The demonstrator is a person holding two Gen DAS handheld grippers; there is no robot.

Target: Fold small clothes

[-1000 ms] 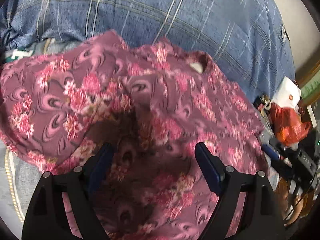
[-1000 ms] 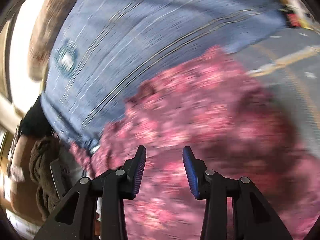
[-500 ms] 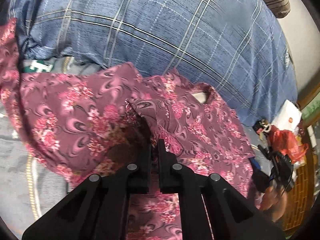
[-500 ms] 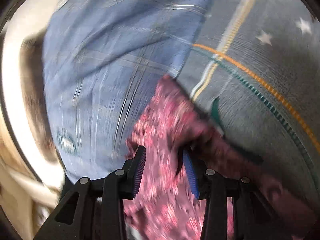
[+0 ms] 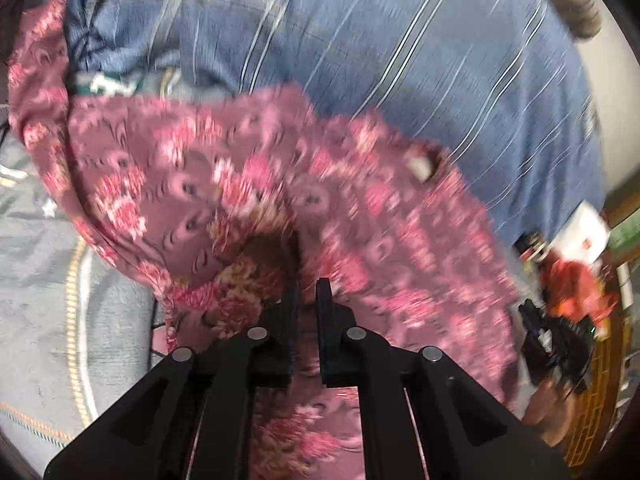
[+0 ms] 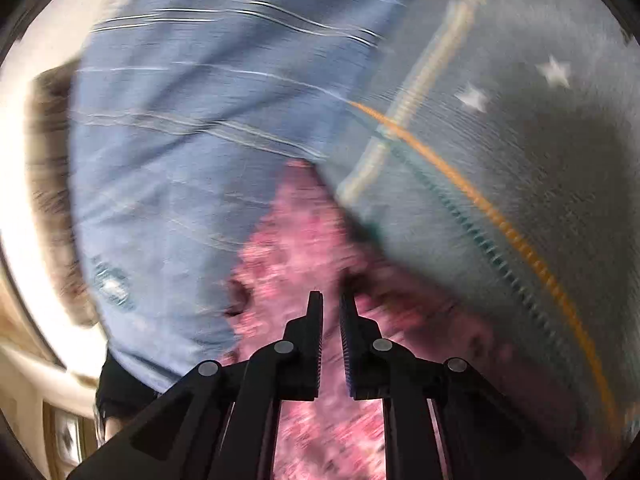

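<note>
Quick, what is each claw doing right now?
Left claw: closed, pinching the pink flowery garment.
Right claw: closed, apparently pinching the same pink flowery garment.

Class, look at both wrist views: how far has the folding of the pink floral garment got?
Early stage. Done: both tongs have a grip, the left tongs and right tongs each shut on the pink floral garment. In hand: the cloth is bunched and creased, lying over the grey star blanket and against the blue plaid fabric. Left: spreading it flat and making every fold; no neat fold shows.
</note>
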